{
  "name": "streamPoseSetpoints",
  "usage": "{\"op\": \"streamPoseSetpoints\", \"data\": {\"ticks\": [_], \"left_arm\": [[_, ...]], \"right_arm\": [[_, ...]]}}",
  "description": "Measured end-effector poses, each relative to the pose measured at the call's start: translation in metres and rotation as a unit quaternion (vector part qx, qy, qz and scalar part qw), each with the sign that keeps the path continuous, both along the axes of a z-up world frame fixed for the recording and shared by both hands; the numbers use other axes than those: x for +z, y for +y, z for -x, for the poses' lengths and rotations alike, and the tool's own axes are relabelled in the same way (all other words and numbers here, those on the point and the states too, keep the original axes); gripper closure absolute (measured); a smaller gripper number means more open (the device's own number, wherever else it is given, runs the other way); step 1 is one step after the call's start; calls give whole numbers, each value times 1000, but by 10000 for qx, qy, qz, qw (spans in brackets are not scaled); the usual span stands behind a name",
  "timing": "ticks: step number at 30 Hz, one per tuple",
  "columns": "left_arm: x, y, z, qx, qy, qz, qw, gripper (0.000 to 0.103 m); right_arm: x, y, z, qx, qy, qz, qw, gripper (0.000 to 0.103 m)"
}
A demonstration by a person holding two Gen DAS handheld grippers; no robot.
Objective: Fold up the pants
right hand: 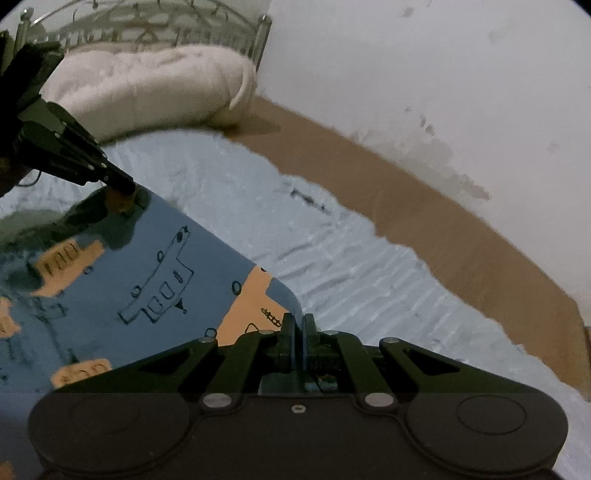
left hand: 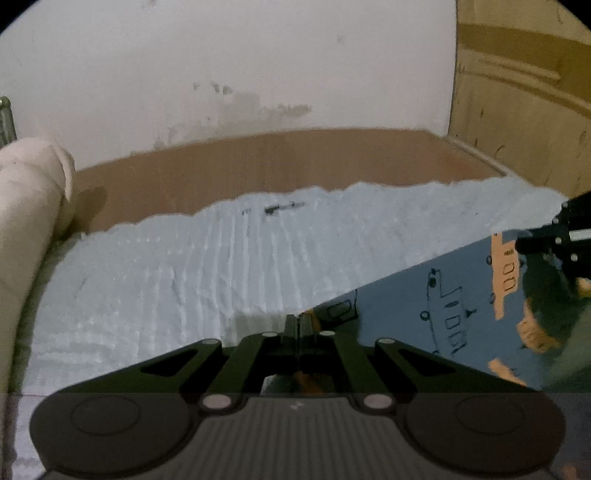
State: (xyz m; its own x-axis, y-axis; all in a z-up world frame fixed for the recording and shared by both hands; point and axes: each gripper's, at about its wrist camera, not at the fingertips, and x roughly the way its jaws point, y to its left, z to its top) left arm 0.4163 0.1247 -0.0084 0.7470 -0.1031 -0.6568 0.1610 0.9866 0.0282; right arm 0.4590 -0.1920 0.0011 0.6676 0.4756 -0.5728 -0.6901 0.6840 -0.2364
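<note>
The pants (left hand: 413,314) are blue with orange patches and black line drawings. They are stretched between the two grippers above a light blue textured bedspread (left hand: 184,266). My left gripper (left hand: 297,325) is shut on one corner of the pants edge. My right gripper (right hand: 298,325) is shut on the other corner of the pants (right hand: 155,280). In the left wrist view the right gripper (left hand: 546,240) shows at the far right. In the right wrist view the left gripper (right hand: 122,182) shows at the upper left, pinching the fabric.
A cream pillow (right hand: 155,88) lies at the head of the bed by a metal headboard (right hand: 147,22). A brown strip of mattress (left hand: 280,170) runs along the white wall (left hand: 258,66). A wooden wardrobe (left hand: 517,96) stands at the far right.
</note>
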Motion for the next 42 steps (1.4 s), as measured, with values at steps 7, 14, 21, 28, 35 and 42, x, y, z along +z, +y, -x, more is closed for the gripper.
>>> {"op": "streamPoseSetpoints", "data": {"ticks": [7, 14, 21, 28, 35, 42], "left_arm": [[37, -11, 64, -159, -460, 16, 9988, 103], [52, -23, 132, -279, -772, 2, 9966, 103], [40, -33, 189, -340, -806, 48, 9962, 103], [10, -42, 223, -424, -706, -80, 9966, 103], [-11, -50, 252, -564, -808, -336, 9946, 103], [-34, -52, 268, -574, -648, -426, 9953, 103]], "right_arm": [[28, -19, 73, 35, -260, -161, 9995, 101], [44, -37, 150, 48, -392, -305, 9988, 101], [38, -48, 218, -4, -400, -387, 9985, 101], [8, -49, 261, -190, -263, -394, 9987, 101], [-14, -52, 289, -378, -268, -468, 9978, 101], [-28, -55, 311, -416, -237, -476, 9977, 103]]}}
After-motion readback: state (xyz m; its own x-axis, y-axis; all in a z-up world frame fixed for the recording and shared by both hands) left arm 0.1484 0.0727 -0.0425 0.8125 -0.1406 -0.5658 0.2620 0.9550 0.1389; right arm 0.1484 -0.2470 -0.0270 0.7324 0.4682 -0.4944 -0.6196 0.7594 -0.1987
